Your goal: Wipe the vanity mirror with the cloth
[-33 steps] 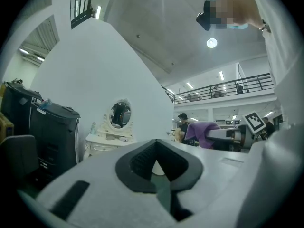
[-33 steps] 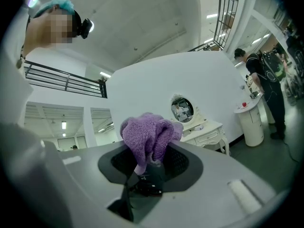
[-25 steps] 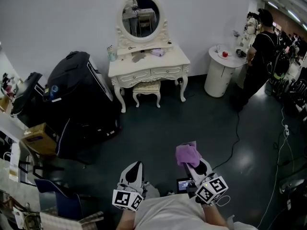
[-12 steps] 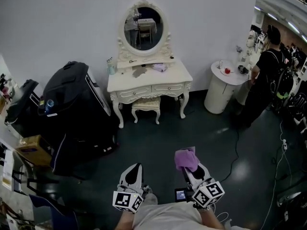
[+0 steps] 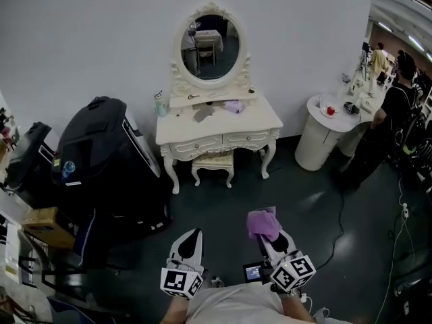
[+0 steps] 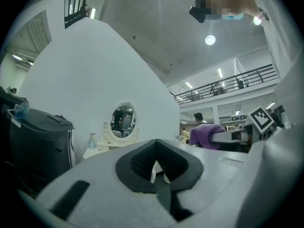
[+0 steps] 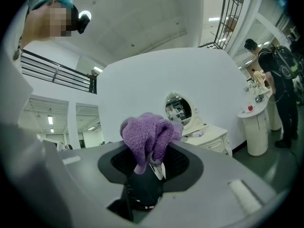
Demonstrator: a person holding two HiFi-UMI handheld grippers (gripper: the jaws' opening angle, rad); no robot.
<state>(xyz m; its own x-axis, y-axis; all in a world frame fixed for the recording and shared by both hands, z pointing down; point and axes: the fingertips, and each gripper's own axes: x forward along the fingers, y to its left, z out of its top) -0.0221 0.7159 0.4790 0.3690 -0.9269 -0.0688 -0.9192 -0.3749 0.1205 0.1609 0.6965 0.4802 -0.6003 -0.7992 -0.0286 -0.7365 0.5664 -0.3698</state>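
The right gripper [image 7: 153,169] pinches the purple cloth [image 7: 145,136] by its bunched middle. It looks soft, light and floppy. The left gripper [image 6: 156,169] is closed and empty. The vanity mirror [image 5: 210,47] stands far off, at the dressing table's [image 5: 264,123] back edge.

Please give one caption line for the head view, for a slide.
Right gripper holds the cloth, left gripper shut and empty; the vanity mirror stands ahead at the wall.

White wall [image 5: 101,39], dark glossy floor [image 5: 223,204]
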